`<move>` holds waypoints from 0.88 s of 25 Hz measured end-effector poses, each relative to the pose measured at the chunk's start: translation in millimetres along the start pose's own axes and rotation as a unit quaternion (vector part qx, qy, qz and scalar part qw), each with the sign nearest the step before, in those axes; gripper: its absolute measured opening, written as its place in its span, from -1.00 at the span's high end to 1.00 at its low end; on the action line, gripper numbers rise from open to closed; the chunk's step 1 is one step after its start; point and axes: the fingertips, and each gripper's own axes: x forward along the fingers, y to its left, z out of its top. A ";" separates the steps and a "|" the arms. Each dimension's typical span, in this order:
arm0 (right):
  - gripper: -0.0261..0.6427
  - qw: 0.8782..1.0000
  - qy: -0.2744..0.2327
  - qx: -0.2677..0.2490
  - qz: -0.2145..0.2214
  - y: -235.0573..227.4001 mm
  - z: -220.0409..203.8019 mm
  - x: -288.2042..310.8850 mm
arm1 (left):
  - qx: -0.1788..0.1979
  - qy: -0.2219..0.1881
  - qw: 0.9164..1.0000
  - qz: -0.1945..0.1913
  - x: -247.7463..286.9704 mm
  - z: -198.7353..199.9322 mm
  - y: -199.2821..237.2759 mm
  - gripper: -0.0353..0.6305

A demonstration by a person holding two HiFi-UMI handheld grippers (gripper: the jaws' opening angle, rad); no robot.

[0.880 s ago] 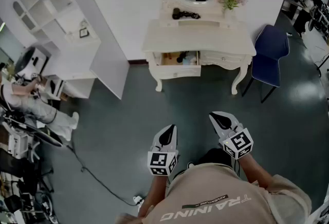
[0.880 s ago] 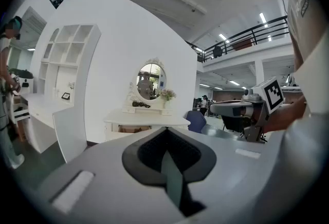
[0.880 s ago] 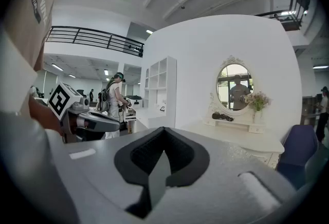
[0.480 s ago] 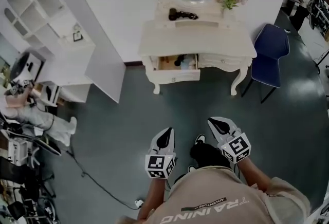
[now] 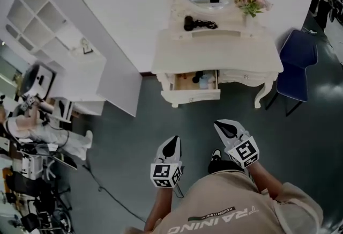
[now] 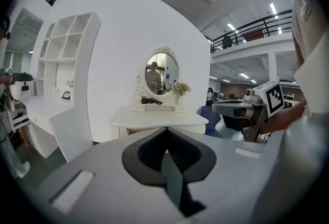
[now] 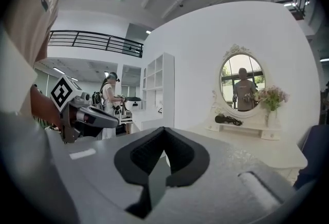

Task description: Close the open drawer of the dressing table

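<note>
The white dressing table (image 5: 214,53) stands against the far wall. Its left drawer (image 5: 195,88) is pulled out, with small items lying inside. Both grippers hang low over the grey floor, well short of the table. My left gripper (image 5: 174,140) is shut and empty, its tip pointing toward the drawer. My right gripper (image 5: 225,125) is also shut and empty, a little farther forward. In the left gripper view the left gripper (image 6: 165,133) has its jaws closed, with the table (image 6: 157,117) ahead. The right gripper view shows the right gripper (image 7: 164,133) closed, with the table (image 7: 257,146) to the right.
A blue chair (image 5: 297,64) stands right of the table. A white shelf unit (image 5: 53,29) and a leaning white panel (image 5: 115,80) stand to the left. A cable (image 5: 102,190) runs across the floor. A seated person (image 5: 43,131) is at far left. A hair dryer (image 5: 198,23) and flowers (image 5: 252,2) sit under the mirror.
The table and open drawer now sit lower and farther right in the head view, so I have come closer. Both grippers stay shut and the drawer stays open.
</note>
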 end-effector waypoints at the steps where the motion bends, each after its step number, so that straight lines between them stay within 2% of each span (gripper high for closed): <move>1: 0.91 1.000 -0.001 0.005 0.002 -9.0 0.8 6.7 | 0.001 0.000 1.000 0.001 8.5 7.7 3.1 0.84; 5: 0.91 1.000 -0.007 0.009 0.004 -45.0 5.9 29.3 | 0.002 0.003 1.000 0.006 42.2 27.6 13.6 0.84; 10: 0.91 1.000 -0.007 0.014 0.000 -84.3 4.6 44.4 | -0.010 0.009 1.000 0.014 76.8 34.3 18.4 0.84; 14: 0.91 1.000 -0.001 0.026 -0.003 -102.3 -1.6 47.9 | -0.011 0.022 1.000 0.015 94.7 37.5 20.1 0.84; 19: 0.91 0.999 0.007 0.043 -0.009 -115.5 -14.2 55.0 | 0.012 0.045 0.999 0.002 117.2 37.2 17.5 0.84; 22: 0.91 0.999 0.009 0.051 -0.014 -118.4 -18.6 57.3 | 0.003 0.052 0.999 -0.003 128.2 36.4 21.0 0.84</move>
